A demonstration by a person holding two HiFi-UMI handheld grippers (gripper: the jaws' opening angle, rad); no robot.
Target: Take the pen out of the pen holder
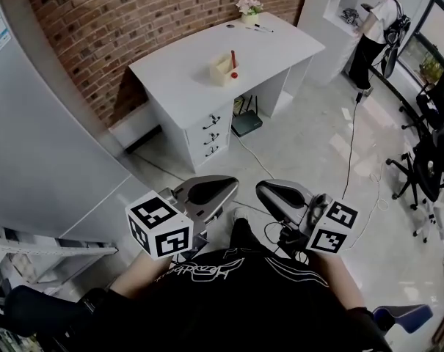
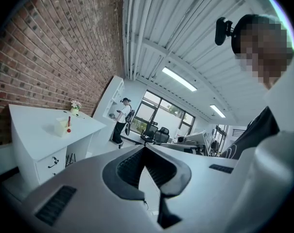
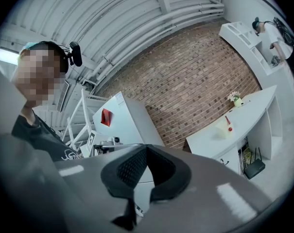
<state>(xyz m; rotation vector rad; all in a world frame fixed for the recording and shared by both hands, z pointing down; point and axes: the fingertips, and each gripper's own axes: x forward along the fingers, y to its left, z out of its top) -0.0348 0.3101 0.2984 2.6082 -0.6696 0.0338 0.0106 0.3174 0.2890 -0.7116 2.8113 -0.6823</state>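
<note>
A cream pen holder stands on the white desk by the brick wall, with a red pen upright in it. Both grippers are held close to my body, far short of the desk. My left gripper is shut with nothing between its jaws, and so is my right gripper. The left gripper view shows its shut tips with the pen holder and the pen far off at the left. The right gripper view has the shut tips and the pen holder at the right.
A small flower pot and loose pens lie at the desk's far end. Drawers face me, and a black box sits beneath. A person stands at white shelves back right. Office chairs and floor cables are at the right, a grey cabinet at the left.
</note>
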